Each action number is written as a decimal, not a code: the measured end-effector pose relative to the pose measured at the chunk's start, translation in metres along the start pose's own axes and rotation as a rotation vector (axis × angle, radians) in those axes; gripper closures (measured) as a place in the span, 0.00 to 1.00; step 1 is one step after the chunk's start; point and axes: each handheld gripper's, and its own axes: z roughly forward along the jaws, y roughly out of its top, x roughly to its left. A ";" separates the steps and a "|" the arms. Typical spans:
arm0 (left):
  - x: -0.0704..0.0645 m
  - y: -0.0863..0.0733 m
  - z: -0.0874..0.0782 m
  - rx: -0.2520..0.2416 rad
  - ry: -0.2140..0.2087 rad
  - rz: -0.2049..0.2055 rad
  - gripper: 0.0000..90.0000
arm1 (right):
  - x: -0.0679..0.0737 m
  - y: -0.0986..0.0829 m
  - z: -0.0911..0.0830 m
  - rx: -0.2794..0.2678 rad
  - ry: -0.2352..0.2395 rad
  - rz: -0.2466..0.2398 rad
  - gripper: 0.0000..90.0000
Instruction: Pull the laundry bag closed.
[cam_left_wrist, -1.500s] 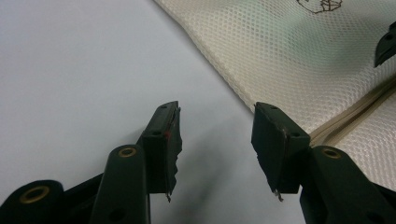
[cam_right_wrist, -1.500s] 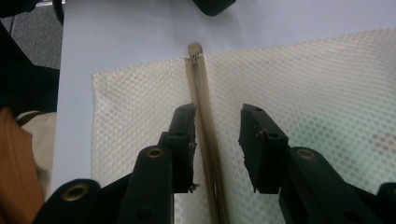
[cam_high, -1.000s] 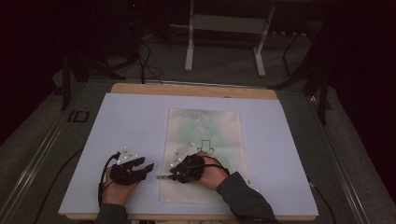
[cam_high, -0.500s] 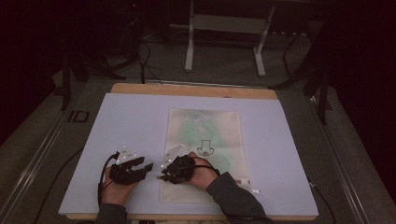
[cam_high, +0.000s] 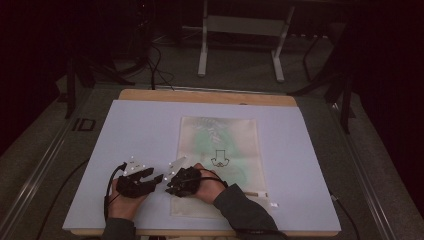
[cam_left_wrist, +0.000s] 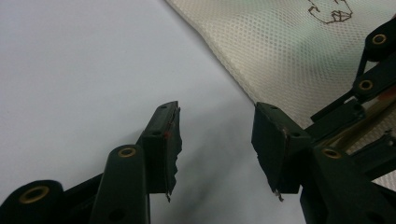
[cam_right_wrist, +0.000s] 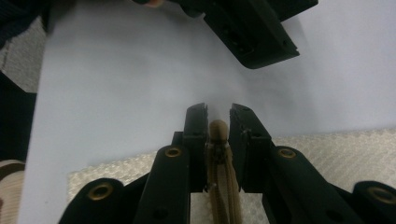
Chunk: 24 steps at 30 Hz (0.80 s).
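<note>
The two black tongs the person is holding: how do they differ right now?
The left tongs stand wide open with nothing between them, over the bare white table. The right tongs are nearly closed around the tan zipper pull of the mesh bag. The left tongs sit beside the bag; the right tongs sit at its lower left corner. Both are black and held low near the table.

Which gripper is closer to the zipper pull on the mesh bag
Right. The right gripper has its jaws around the zipper pull; the left gripper is open over bare table beside the mesh bag.
</note>
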 end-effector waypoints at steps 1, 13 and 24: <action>0.000 0.000 0.000 -0.002 0.000 -0.004 0.56 | 0.000 0.000 0.001 0.005 0.003 -0.002 0.85; 0.001 0.000 -0.001 -0.005 0.002 -0.011 0.56 | 0.003 0.005 0.009 0.039 -0.031 -0.019 0.90; 0.002 0.000 -0.002 -0.008 0.003 -0.015 0.56 | 0.007 0.008 0.003 0.006 -0.046 -0.034 0.90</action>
